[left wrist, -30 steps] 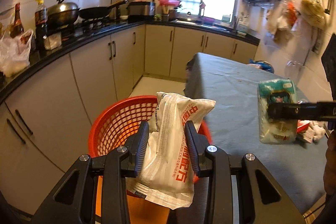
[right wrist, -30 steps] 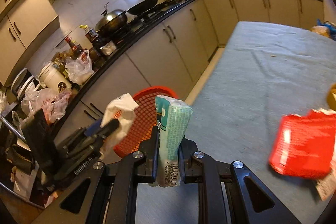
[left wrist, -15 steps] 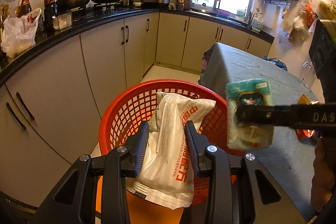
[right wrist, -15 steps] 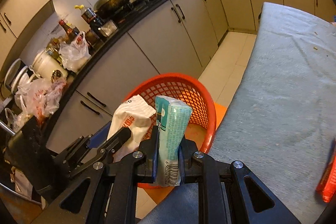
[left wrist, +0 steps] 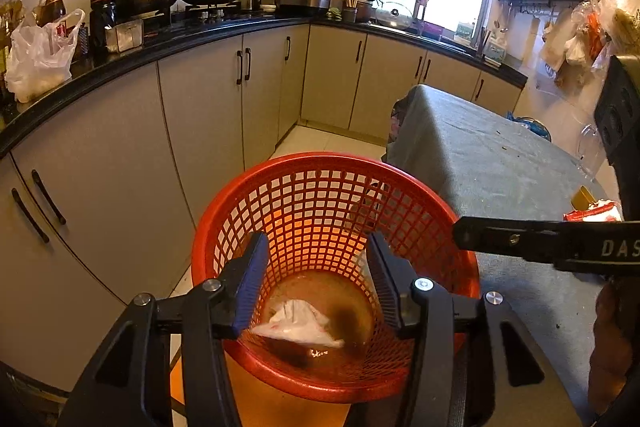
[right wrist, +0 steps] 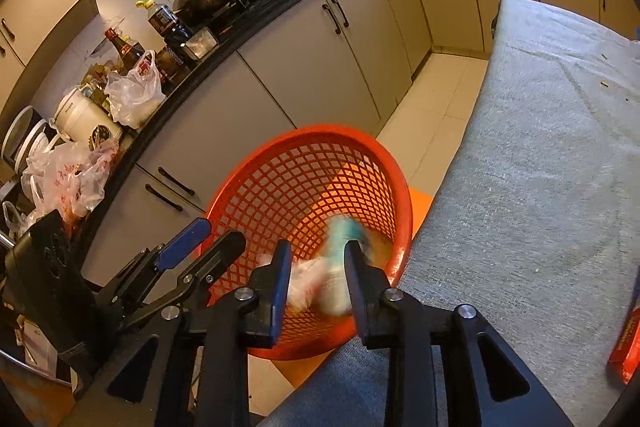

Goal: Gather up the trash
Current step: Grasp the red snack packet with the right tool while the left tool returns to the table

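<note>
Both grippers hang over the red basket [left wrist: 336, 187], jaws just opened and empty: left gripper [left wrist: 316, 283], right gripper [right wrist: 316, 271]. The remaining red wrapper [right wrist: 628, 347] lies on the tabletop [right wrist: 540, 167], right of the right gripper and nearest it.

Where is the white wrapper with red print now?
In the left wrist view the white wrapper lies at the bottom of the red basket, below the open left gripper; the basket stands on the floor beside the grey-covered table.

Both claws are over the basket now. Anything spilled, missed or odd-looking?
Nothing has missed. The white plastic wrapper lies inside the red mesh plastic basket, and the teal tissue pack is a blur within its rim. Odd only: dark stains on the basket floor.
</note>
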`<state>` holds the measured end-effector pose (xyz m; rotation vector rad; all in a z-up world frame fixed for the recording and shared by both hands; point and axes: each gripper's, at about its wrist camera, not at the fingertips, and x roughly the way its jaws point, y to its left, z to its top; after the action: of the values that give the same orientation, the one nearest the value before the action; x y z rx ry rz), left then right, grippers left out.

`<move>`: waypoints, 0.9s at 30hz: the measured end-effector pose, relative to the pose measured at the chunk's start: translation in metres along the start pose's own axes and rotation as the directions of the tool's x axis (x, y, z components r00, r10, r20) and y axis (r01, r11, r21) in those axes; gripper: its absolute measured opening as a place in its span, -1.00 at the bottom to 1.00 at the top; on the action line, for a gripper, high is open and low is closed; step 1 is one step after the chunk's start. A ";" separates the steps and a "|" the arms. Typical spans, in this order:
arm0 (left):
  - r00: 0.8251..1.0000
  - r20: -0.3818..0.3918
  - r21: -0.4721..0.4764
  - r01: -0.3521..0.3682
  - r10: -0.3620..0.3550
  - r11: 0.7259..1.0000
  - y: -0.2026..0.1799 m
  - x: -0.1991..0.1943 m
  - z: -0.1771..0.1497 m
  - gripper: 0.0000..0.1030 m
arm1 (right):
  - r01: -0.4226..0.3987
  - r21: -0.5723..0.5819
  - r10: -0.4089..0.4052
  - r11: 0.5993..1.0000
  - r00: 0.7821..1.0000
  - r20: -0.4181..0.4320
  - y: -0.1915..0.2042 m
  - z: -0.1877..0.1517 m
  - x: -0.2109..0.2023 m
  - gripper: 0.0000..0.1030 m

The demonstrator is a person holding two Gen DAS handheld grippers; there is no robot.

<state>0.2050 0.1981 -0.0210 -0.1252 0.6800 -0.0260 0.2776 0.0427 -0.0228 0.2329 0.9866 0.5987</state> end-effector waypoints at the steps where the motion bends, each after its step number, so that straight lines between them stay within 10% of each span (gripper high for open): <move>1: 1.000 0.001 -0.003 0.004 -0.004 1.000 0.000 -0.001 0.000 -0.04 | -0.004 0.000 0.004 1.000 1.000 0.006 0.000 0.000 -0.003 -0.42; 21: 0.985 0.015 0.141 0.166 -0.170 0.976 -0.106 -0.048 0.003 0.17 | -0.037 0.106 0.014 0.994 0.978 0.210 -0.065 -0.051 -0.149 -0.39; 27: 0.976 -0.029 0.208 0.219 -0.218 0.953 -0.155 -0.046 -0.007 0.20 | 0.002 0.213 -0.071 0.977 0.945 0.319 -0.126 -0.067 -0.223 0.01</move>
<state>0.1674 0.0471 0.0221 0.0039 0.6626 -0.3108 0.1765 -0.1930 0.0436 0.4850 0.7302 0.4038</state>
